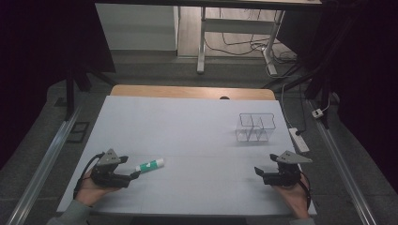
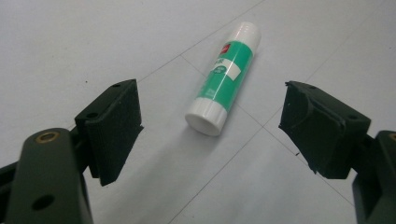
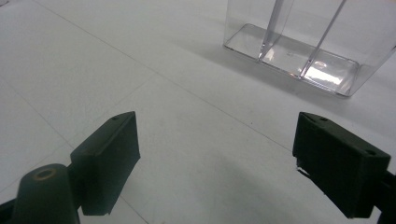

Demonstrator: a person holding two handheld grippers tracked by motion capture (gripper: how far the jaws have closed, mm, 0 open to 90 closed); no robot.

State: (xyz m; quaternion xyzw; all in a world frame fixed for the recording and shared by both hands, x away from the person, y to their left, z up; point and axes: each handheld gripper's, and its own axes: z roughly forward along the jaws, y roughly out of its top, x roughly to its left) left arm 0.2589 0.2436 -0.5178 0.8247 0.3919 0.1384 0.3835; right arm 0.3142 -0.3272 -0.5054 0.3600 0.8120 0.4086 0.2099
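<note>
A green and white glue stick (image 1: pixel 150 165) lies on its side on the white table, left of centre. My left gripper (image 1: pixel 130 168) is open just left of it, jaws pointing at it. In the left gripper view the glue stick (image 2: pixel 225 78) lies just ahead of the gap between the spread jaws, its white cap end nearest, untouched. My right gripper (image 1: pixel 262 174) is open near the table's front right, nothing between its jaws. A clear plastic organiser (image 1: pixel 255 127) with several compartments stands beyond it, also visible as the organiser (image 3: pixel 303 42) in the right gripper view.
The white table surface (image 1: pixel 197 140) stretches between the two grippers. A white power strip (image 1: pixel 299 139) lies off the table's right edge. Desk legs and cables stand on the floor beyond the far edge.
</note>
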